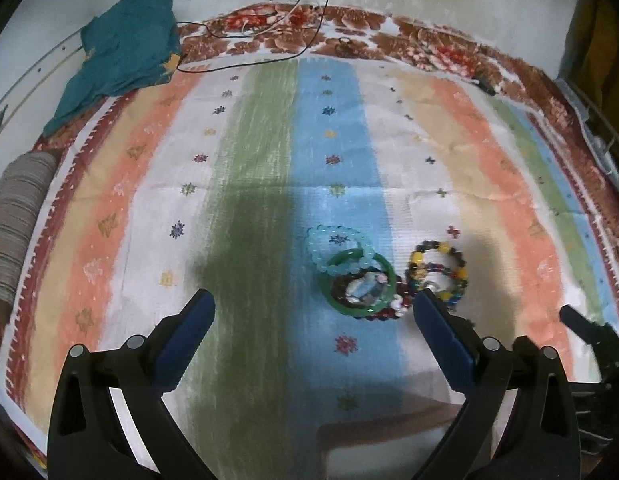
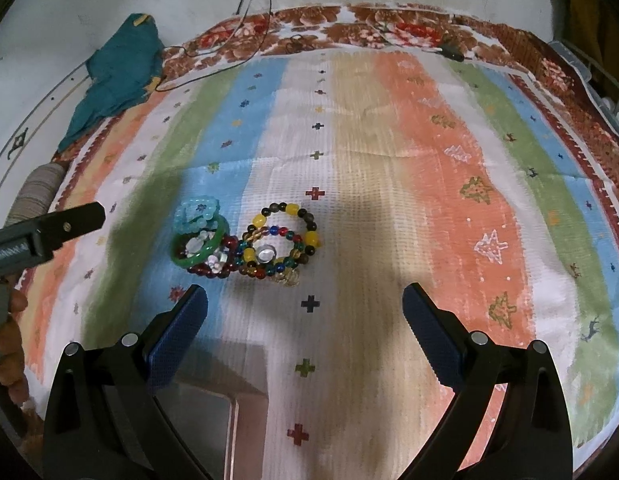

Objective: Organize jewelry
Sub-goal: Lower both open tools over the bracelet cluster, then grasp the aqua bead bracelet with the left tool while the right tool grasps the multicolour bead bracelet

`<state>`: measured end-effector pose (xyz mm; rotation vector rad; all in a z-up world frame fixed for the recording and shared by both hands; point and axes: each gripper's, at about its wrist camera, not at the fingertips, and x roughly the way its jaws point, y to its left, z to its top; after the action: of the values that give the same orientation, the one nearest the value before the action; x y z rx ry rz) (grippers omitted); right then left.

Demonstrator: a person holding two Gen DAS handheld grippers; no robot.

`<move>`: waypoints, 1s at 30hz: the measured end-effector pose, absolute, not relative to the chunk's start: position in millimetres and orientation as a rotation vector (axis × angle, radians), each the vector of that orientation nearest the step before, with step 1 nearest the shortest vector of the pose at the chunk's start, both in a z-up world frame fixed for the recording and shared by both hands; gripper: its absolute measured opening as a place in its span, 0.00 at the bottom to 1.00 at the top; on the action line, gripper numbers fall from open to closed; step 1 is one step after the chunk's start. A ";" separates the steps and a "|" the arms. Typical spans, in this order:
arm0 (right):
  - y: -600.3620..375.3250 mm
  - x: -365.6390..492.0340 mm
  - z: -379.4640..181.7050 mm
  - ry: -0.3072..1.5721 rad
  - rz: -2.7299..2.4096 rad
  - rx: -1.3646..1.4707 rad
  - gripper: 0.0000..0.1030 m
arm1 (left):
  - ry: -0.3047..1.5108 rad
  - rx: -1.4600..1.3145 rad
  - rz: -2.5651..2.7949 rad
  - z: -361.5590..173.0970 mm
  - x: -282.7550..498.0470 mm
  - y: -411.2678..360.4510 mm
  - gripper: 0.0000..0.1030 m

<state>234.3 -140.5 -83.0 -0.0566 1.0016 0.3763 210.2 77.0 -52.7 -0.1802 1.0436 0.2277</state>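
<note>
The left gripper (image 1: 311, 300) hangs low over the surface with its blue-padded fingers (image 1: 191, 332) spread wide and nothing between them. The right gripper (image 2: 305, 296) is held the same way, released and empty, angled down at the cloth; its dark tip (image 1: 577, 322) shows at the right edge of the left wrist view, and the left gripper's body (image 2: 49, 232) pokes in at the left edge of the right wrist view.

Beneath both lies a striped cloth (image 1: 269, 160) in green, blue, orange and white bands with small motifs and a brown floral border, spread over the surface. A teal garment (image 1: 125, 52) sits bunched at the far left corner, thin cables (image 1: 309, 8) trail down the pale wall behind, and a transparent box (image 2: 213, 424) lies close under the right gripper.

The jewelry is a tight cluster just ahead of the left gripper's right finger: a green bangle (image 1: 359, 286) overlapped by a light blue bead bracelet (image 1: 337, 250), a dark red bead bracelet (image 1: 389, 312) under them, and a multicoloured bead bracelet (image 1: 439, 270) touching alongside. From the right gripper, the cluster sits forward and left.
</note>
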 end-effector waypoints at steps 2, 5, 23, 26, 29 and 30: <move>-137.2 239.4 -86.9 1.011 0.374 -0.061 0.96 | 1.056 -0.186 0.226 -58.4 216.2 79.5 0.95; -133.8 245.4 -92.3 1.024 0.372 -0.066 0.96 | 1.065 -0.189 0.225 -64.4 222.9 81.7 0.95; -120.3 272.1 -117.0 1.087 0.366 -0.070 0.87 | 1.120 -0.205 0.190 -102.9 259.0 93.3 0.89; -118.7 275.0 -120.5 1.096 0.365 -0.073 0.85 | 1.134 -0.202 0.167 -110.1 264.0 91.1 0.84; -117.2 279.3 -124.2 1.105 0.358 -0.073 0.78 | 1.144 -0.190 0.173 -115.7 270.5 91.6 0.80; -116.5 280.6 -125.6 1.108 0.358 -0.072 0.76 | 1.146 -0.188 0.178 -117.6 272.6 92.7 0.78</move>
<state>280.6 -116.5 -125.6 -0.0722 1.1079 0.3583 272.6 92.7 -117.6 -0.1880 1.1465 0.1779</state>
